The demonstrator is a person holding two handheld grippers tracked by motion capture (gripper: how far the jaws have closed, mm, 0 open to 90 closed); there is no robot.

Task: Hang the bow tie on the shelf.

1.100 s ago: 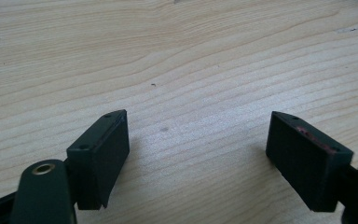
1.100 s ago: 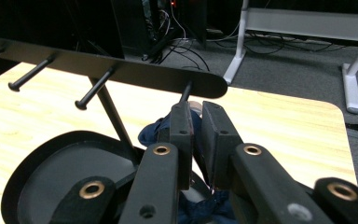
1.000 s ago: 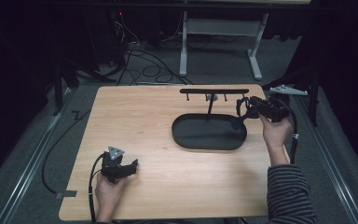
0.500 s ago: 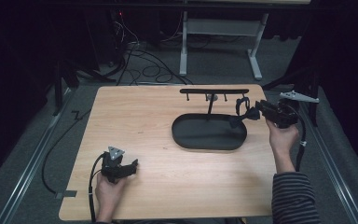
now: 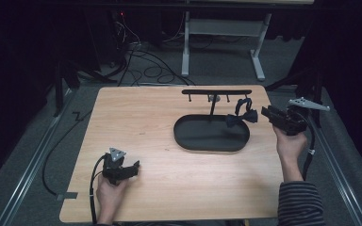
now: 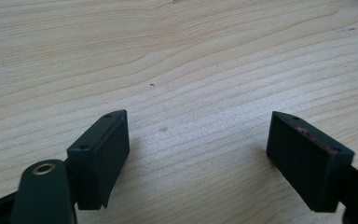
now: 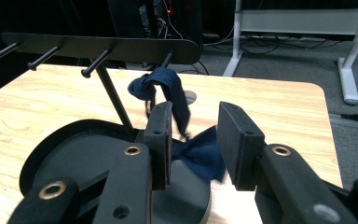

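A dark blue bow tie [image 5: 242, 117] hangs by its strap from the right-most peg of a black rack [image 5: 217, 92], its bow down by the rim of the rack's oval base [image 5: 207, 136]. My right gripper [image 5: 265, 113] is open a little to the right of it, not touching. In the right gripper view the bow tie [image 7: 200, 156] lies just beyond my right gripper [image 7: 195, 140], under the rack [image 7: 98, 46] and over the base [image 7: 74, 158]. My left gripper [image 5: 134, 167] rests open near the table's front left; in its own view the left gripper [image 6: 198, 154] has only bare wood between its jaws.
The wooden table [image 5: 141, 122] spreads wide on the left and in front. Its right edge runs just under my right hand [image 5: 290, 146]. Beyond the far edge stand white table legs [image 5: 259, 52] and floor cables [image 5: 141, 56].
My right gripper has drawn back to the right, away from the rack, leaving the bow tie hanging from the peg. The left gripper has stayed put.
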